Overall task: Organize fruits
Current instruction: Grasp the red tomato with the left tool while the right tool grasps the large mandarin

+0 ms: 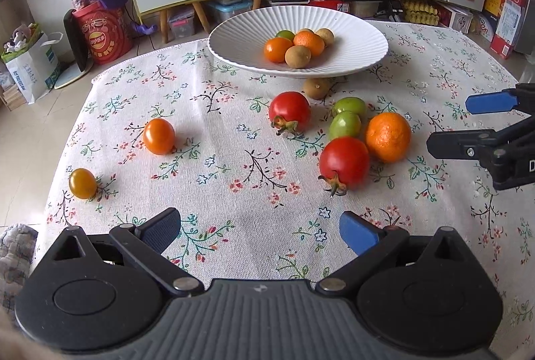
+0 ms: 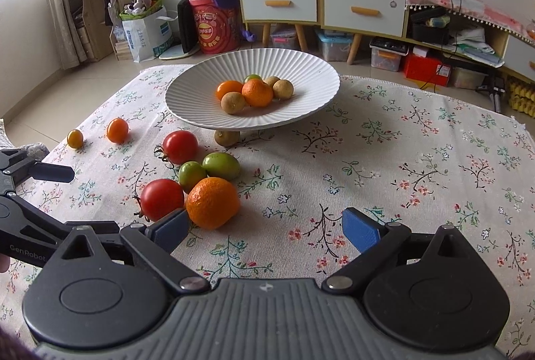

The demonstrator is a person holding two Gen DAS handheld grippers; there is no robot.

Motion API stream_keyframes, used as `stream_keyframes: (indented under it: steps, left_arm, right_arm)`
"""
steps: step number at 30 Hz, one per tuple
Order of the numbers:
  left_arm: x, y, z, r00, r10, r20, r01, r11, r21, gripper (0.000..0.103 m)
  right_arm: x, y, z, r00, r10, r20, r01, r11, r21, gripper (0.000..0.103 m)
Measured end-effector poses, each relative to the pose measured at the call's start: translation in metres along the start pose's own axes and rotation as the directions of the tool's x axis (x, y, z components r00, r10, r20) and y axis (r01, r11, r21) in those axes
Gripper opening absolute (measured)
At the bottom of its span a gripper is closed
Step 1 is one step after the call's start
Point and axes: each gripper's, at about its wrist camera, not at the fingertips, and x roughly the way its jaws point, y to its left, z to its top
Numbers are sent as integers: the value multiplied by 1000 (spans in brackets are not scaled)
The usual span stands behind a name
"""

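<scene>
Five small fruits sit in the white ribbed bowl (image 2: 200,86) at the far side of the floral tablecloth (image 2: 401,159), while tomatoes and a mandarin (image 2: 213,203) lie loose before it. Left gripper (image 1: 260,231) and right gripper (image 2: 264,231) both hover with jaws spread wide, empty, the right one's left pad just beside the mandarin.

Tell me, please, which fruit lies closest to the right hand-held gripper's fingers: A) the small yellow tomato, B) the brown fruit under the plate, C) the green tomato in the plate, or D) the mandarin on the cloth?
D: the mandarin on the cloth sits just beside one finger of the right hand-held gripper.
</scene>
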Motion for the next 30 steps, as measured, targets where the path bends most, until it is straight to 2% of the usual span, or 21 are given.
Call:
stream_keyframes:
  steps: [5,12,20,22,30]
  left_arm:
    - [9,-6,-3,1000,-2,4,2,1000,17,101]
    - [18,-13,-5,994,-68,85,64,997,45,102]
    - [24,-20,4,991,-85,99,82,996,36,101]
    - [24,-20,5,990,-97,101,94,995,31,96]
    - [22,-29,18,988,-131,84,125,989,74,63]
  right_arm:
    - [5,4,-5,1000,-8,-20,7,999,-36,98]
    - [10,6,-6,999,-26,-39,24,999,-47,98]
    - [9,2,-3,999,-37,-34,36,999,-27,98]
    - [9,1,-3,999,-42,-33,41,999,-23,98]
    - [7,-3,2,999,-31,-24,31,999,-11,98]
